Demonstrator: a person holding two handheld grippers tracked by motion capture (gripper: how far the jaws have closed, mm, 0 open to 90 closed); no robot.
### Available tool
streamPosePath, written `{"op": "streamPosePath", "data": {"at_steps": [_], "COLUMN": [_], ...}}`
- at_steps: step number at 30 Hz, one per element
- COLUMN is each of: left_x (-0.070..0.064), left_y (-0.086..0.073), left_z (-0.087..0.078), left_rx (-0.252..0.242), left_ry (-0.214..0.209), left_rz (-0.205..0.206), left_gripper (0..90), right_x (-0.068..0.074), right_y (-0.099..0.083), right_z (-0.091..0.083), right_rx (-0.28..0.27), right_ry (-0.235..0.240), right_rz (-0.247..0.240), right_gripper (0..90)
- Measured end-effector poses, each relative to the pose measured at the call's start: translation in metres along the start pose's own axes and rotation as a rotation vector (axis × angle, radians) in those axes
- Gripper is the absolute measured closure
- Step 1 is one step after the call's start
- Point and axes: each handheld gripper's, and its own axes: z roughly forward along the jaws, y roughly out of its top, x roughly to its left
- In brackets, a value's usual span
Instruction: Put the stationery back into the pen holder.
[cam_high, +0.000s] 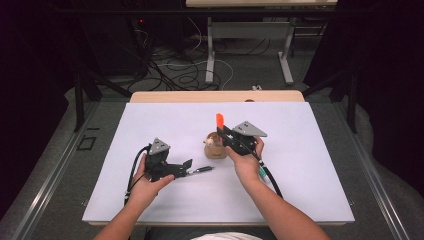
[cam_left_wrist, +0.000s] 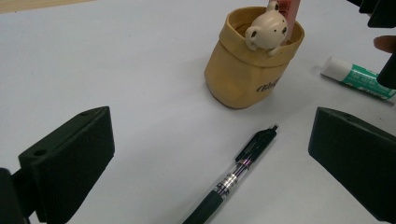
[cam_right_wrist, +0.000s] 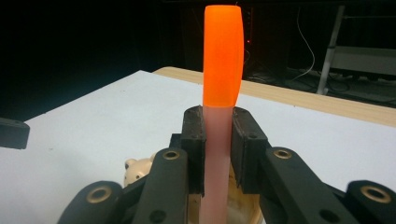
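— What colours are showing on the marker (cam_right_wrist: 222, 60)?
— Its cap is glowing bright orange; the barrel is looking pale pink between the black jaws.
— And the cup (cam_left_wrist: 252, 60)?
— Tan, carrying a cream bear (cam_left_wrist: 267, 29) and dark lettering.
— The rest?
— A black pen (cam_left_wrist: 233, 175) and a green-and-white glue stick (cam_left_wrist: 358, 78) are lying on the white table (cam_high: 150, 125).

Left gripper (cam_high: 189, 167) wide-jawed, right gripper (cam_high: 220, 133) clamped (jaws upright)
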Motion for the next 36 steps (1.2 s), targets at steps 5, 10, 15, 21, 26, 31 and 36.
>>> {"op": "streamPosePath", "data": {"at_steps": [5, 10, 15, 21, 26, 31, 36], "left_x": [0.000, -0.001, -0.001, -0.001, -0.001, -0.002, -0.002], "left_y": [0.000, -0.001, -0.001, -0.001, -0.001, -0.002, -0.002], "left_z": [0.000, 0.001, 0.002, 0.002, 0.002, 0.002, 0.002], "left_rx": [0.004, 0.008, 0.013, 0.015, 0.014, 0.017, 0.018], "left_ry": [0.001, -0.002, -0.002, -0.003, -0.004, -0.003, -0.002], "left_rz": [0.001, 0.002, 0.006, 0.007, 0.006, 0.008, 0.008], "left_gripper": [0.4, 0.5, 0.5, 0.5, 0.5, 0.5, 0.5], "right_x": [-0.002, -0.003, -0.004, -0.006, -0.007, -0.008, -0.008], "right_y": [-0.006, -0.011, -0.015, -0.019, -0.021, -0.020, -0.016], "right_z": [0.001, 0.002, 0.001, -0.003, -0.006, -0.008, -0.012], "right_rx": [0.012, 0.021, 0.040, 0.078, 0.082, 0.076, 0.059], "right_ry": [-0.014, -0.014, -0.017, -0.035, -0.038, -0.045, -0.027], "right_rz": [0.022, 0.032, 0.040, 0.043, 0.038, 0.046, 0.068], "right_gripper": [77.3, 77.3, 77.2, 77.0, 74.5, 69.0, 60.5]}}
